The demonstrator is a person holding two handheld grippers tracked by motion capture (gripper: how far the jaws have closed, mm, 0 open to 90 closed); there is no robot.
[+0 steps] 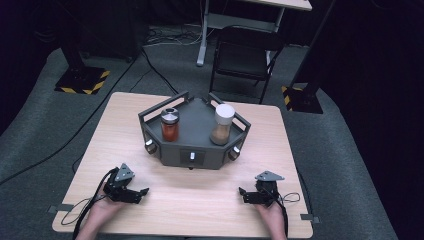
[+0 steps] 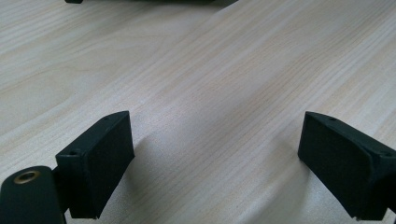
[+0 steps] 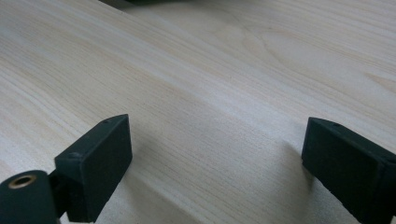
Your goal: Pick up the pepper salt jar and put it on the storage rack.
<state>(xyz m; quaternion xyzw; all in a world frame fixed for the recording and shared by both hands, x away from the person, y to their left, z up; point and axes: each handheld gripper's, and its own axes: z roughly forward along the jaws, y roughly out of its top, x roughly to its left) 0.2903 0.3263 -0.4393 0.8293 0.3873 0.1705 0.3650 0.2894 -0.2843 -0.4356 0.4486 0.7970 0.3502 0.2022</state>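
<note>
High view: wooden table (image 1: 150, 120) at centre frame, with a dark grey railed tray (image 1: 200, 131) on its upper middle. In the tray's left half, upright, a jar of reddish-brown contents (image 1: 170, 125) with a dark lid; in the right half, upright, a jar of tan contents (image 1: 223, 124) with a pale lid; the two well apart, contents too small to identify. Three small knobs on the tray's front faces. Left gripper (image 1: 134, 192) at lower left, right gripper (image 1: 246, 195) at lower right, both low over bare tabletop, each held by a hand cut off at the bottom edge, both well short of the tray. Black folding chair (image 1: 247, 55) at upper centre, behind the table. Left gripper view: jaws spread wide, nothing between them but wood grain; a dark edge, presumably the tray base, cut off at the top left. Right gripper view: jaws likewise wide apart and empty over bare wood; a dark sliver at the top edge, too cropped to identify. Jars seen from above alone.
</note>
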